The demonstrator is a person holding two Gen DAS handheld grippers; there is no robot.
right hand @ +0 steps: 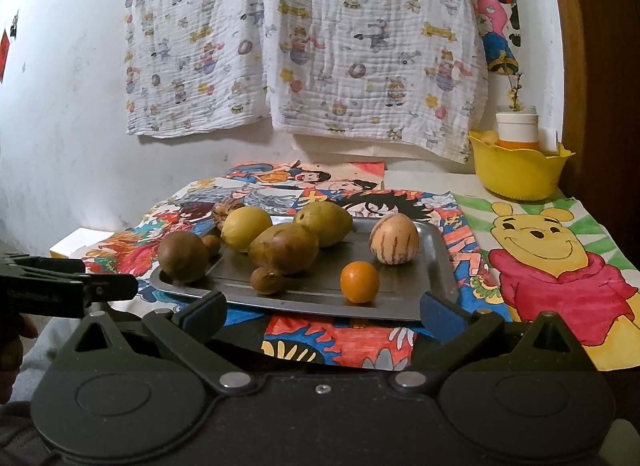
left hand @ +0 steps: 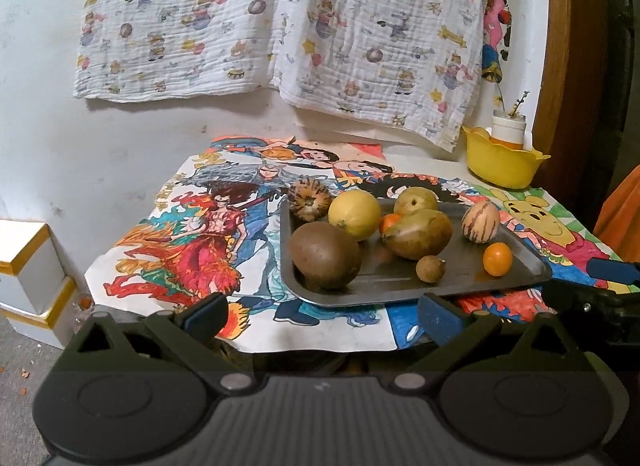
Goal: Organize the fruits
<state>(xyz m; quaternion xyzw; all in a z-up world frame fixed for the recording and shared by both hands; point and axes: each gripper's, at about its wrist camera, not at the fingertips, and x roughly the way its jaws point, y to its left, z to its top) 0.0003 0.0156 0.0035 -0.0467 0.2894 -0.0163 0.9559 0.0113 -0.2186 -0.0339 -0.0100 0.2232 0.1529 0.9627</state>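
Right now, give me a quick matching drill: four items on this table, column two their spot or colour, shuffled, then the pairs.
Items:
1. small orange fruit
2. striped pale fruit
3. white jar
4. big brown round fruit

Matches:
A. inside the yellow bowl
B. tray's left end
C. near the tray's front edge, apart from the rest
D. tray's right side, toward the back

Pairs: 1-C, 2-D, 3-A, 4-B
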